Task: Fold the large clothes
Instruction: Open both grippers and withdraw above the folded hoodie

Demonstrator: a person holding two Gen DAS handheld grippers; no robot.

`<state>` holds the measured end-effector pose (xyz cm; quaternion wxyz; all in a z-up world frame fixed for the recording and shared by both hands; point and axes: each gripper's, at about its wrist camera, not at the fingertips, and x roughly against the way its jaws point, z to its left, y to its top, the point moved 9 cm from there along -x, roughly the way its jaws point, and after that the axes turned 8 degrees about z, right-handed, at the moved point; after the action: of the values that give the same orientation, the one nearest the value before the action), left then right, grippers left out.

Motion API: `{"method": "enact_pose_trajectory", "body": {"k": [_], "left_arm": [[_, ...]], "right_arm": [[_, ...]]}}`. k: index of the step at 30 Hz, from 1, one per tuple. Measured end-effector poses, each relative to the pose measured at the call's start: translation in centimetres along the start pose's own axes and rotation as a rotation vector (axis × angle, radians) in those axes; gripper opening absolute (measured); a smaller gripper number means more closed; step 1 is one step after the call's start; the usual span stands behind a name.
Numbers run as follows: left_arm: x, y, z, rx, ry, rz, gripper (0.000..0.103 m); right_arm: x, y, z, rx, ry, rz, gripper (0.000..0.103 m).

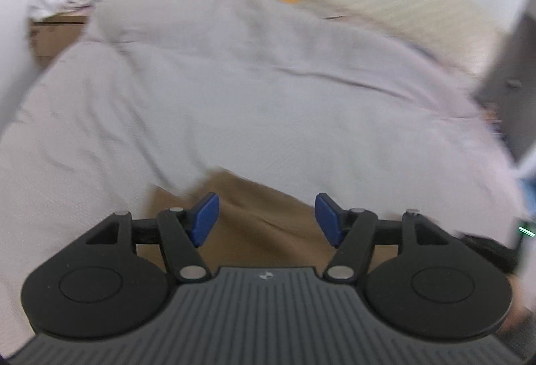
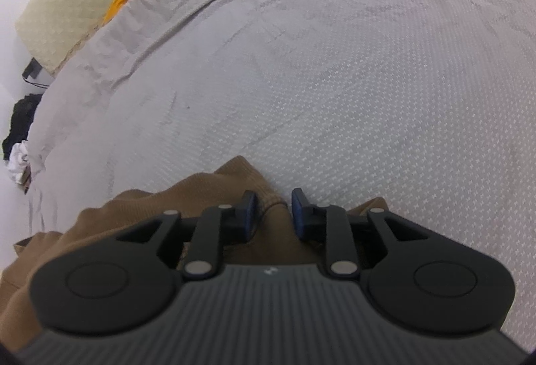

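The right gripper is seen just over the brown knitted garment on the grey patterned bed cover, jaws slightly parted astride a fold, unpinched. The left gripper is held spread and empty, the garment below.
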<state>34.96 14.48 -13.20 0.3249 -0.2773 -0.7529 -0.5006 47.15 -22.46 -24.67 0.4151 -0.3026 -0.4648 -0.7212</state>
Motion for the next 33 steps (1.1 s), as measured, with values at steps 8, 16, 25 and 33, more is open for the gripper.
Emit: {"method": "enact_pose_trajectory", "body": {"k": [8, 16, 25, 33], "left_arm": [[-0.5, -9.7, -8.0, -0.141, -0.097, 0.07, 0.07], [-2.3, -11.7, -7.2, -0.1, -0.095, 0.056, 0.073], [-3.2, -13.1, -7.8, -0.177, 0.016, 0.007, 0.075], [-3.5, -12.9, -7.6, -0.188, 0.024, 0.013, 0.075]], "right_arm": [[3.1, -0.2, 0.7, -0.007, 0.033, -0.062, 0.039], [6.9, -1.0, 2.2, 0.087, -0.006, -0.16, 0.063], [13.8, -5.9, 7.8, 0.258, 0.155, -0.225, 0.063], [13.8, -13.5, 13.1, 0.41, 0.219, -0.137, 0.063]]}}
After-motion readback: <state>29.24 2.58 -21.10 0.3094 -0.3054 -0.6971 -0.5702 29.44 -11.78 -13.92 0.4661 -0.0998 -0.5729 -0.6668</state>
